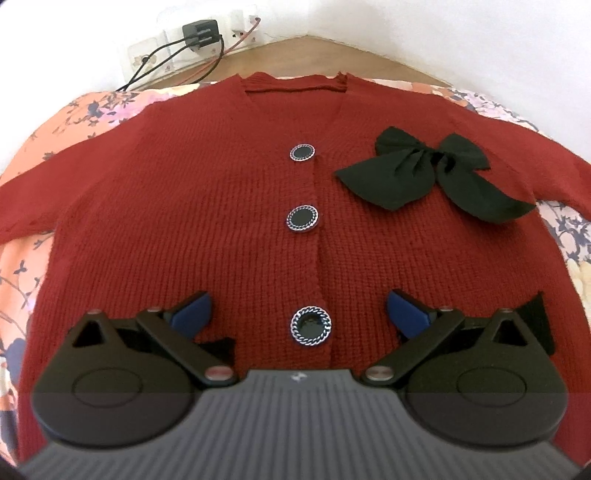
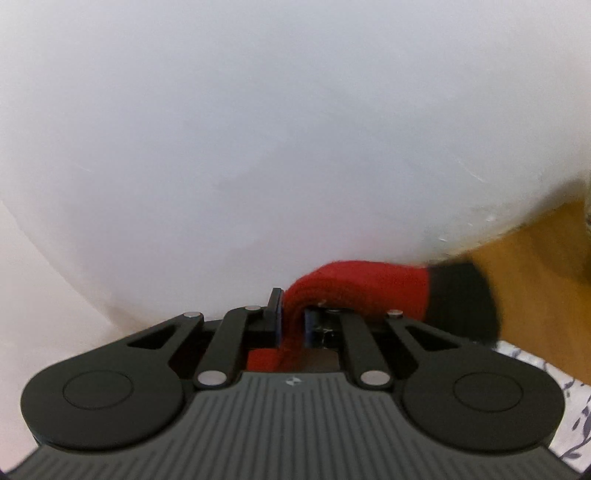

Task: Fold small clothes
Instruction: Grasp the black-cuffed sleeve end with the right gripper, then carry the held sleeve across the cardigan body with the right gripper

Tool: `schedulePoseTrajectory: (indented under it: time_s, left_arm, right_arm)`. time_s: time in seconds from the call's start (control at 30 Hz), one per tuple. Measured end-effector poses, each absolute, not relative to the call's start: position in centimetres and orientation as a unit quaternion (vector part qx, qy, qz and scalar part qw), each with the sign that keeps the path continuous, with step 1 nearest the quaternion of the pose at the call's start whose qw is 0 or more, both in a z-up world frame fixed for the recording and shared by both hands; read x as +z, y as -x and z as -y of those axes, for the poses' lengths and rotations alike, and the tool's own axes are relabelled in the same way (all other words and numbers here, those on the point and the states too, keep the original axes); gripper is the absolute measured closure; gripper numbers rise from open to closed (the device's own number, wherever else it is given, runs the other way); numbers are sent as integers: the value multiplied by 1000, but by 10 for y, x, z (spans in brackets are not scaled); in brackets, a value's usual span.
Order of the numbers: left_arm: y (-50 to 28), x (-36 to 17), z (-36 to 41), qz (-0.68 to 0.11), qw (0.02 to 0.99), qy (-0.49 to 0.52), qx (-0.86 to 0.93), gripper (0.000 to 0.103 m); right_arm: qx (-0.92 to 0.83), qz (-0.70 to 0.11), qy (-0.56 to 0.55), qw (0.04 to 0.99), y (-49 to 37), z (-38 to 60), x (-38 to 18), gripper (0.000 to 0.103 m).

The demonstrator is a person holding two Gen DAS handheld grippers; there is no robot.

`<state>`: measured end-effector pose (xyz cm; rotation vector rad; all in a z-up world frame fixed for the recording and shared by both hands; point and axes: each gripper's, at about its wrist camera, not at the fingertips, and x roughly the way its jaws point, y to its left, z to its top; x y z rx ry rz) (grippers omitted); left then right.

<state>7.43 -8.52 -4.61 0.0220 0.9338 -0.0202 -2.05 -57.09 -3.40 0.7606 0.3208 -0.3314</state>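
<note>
A small dark-red knitted cardigan [image 1: 207,206] lies flat, front up, on a floral bedsheet of peach, white and navy [image 1: 74,110], its neckline toward the wall. Three round black buttons with silver chain rims [image 1: 302,218] run down its middle, and a black fabric bow [image 1: 424,173] sits on the chest beside the top two.

The left gripper [image 1: 299,314] hovers over the lower hem, jaws spread wide with nothing between the blue pads [image 1: 192,314]; the lowest button shows in the gap.

The right gripper [image 2: 291,321] is clenched on a red knitted sleeve [image 2: 354,284], which ends in a black cuff [image 2: 461,299] and bends off to the right, lifted against a white wall [image 2: 258,129].

A wooden surface [image 1: 295,55] edges the bed, and a black plug with cables [image 1: 197,35] sits in white wall sockets.
</note>
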Motion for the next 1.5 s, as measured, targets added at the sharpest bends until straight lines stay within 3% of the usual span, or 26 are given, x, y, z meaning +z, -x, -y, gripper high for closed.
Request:
schedulePoseTrajectory:
  time_s: [0.5, 1.03, 1.5]
  left_arm:
    - [-68, 5, 47, -402, 914, -44, -38, 0]
    - [-80, 25, -31, -379, 925, -21, -15, 0]
    - [-89, 28, -81, -371, 928, 8, 5, 0]
  right_arm:
    - [-61, -119, -324, 936, 10, 473, 41, 93]
    - [48, -116, -289, 949, -19, 331, 103, 93]
    - [125, -182, -262, 939, -53, 186, 56, 93]
